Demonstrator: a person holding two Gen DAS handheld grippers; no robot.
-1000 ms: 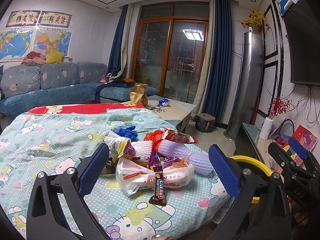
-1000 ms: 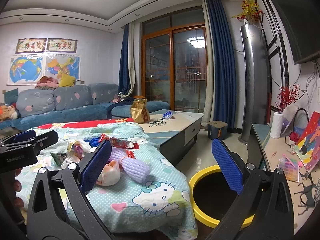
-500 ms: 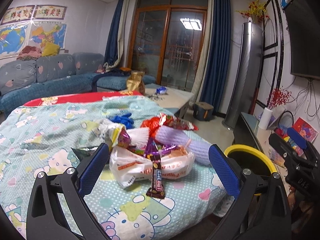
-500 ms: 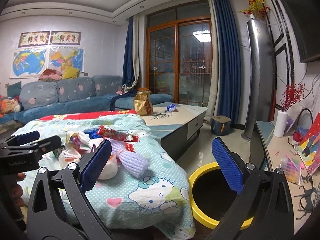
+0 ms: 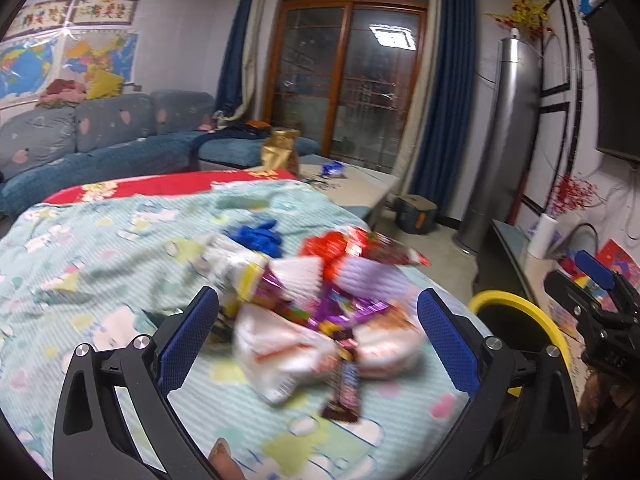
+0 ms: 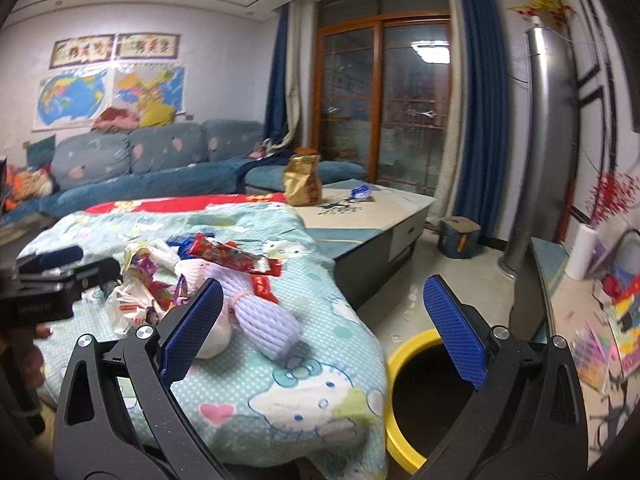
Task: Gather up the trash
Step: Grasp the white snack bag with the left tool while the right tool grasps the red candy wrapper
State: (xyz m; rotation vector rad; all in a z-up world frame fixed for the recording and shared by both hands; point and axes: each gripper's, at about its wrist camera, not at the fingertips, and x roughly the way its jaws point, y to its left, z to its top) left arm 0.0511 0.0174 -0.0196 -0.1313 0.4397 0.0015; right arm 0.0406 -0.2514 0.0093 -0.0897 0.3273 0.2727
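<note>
A heap of trash lies on the patterned tablecloth (image 5: 100,264): a white plastic bag (image 5: 288,344), a dark candy bar wrapper (image 5: 344,384), purple foam netting (image 6: 260,312), a red snack packet (image 6: 232,258) and blue gloves (image 5: 258,236). My left gripper (image 5: 318,334) is open, its blue pads either side of the white bag and just in front of it. My right gripper (image 6: 324,328) is open too, empty, to the right of the heap above the table's edge. A yellow-rimmed bin (image 6: 404,364) stands on the floor beside the table.
A coffee table (image 6: 372,216) with a gold bag (image 6: 302,180) stands behind. A blue sofa (image 6: 152,168) lines the left wall. A low shelf (image 6: 580,312) with clutter runs along the right wall, next to a tall silver tower unit (image 6: 548,128).
My left gripper has moved closer to the trash heap, which now looks larger and blurred. My right gripper has shifted slightly nearer the table. Both stay open.
</note>
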